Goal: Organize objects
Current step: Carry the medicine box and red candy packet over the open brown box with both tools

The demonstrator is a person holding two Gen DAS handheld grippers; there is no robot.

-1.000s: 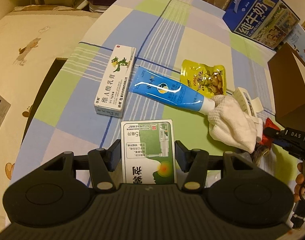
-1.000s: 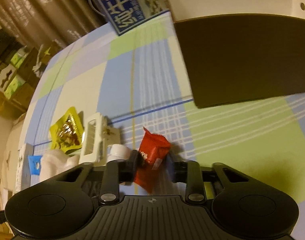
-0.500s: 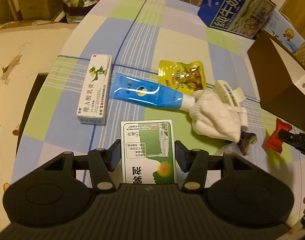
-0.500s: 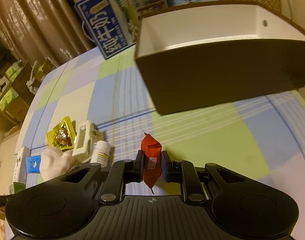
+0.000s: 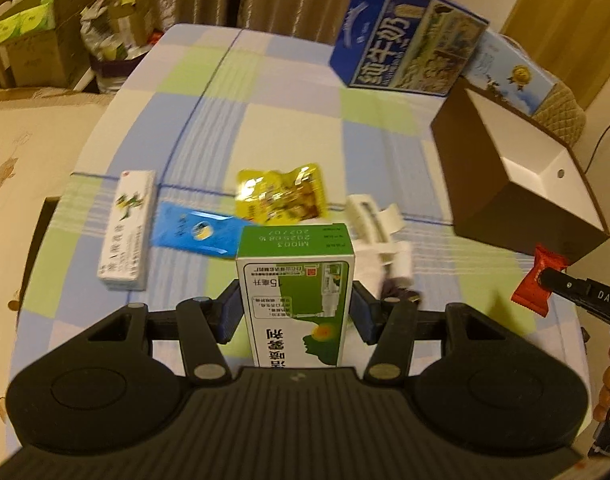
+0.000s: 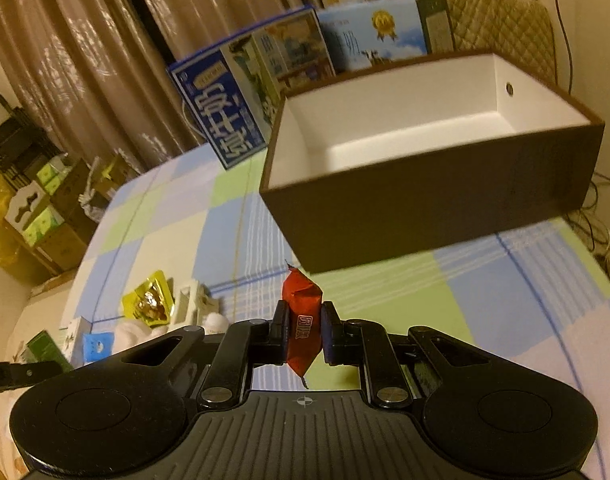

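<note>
Gripping a red candy packet [image 6: 301, 322], right fingers [image 6: 281, 330] near the brown box [image 6: 433, 200] (white inside); left fingers [image 5: 229, 312] clamping a green carton [image 5: 296, 296]

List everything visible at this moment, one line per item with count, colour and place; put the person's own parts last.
Spray box: 1, green and white, in the left gripper.
Snack packet: 1, red, in the right gripper.
Open box: 1, brown outside, white inside, table's far right, nothing seen inside.
Ointment carton: 1, white, table's left.
Tube: 1, blue, beside the ointment carton.
Yellow pouch: 1, table's middle.
White clip: 1, right of the pouch.
White cloth: 1, near the clip.
Milk cartons: 2, blue, table's far edge.
Tablecloth: 1, blue, green and white check.
Left gripper: 1, black.
Right gripper: 1, black.
Hand: 1, right edge.
</note>
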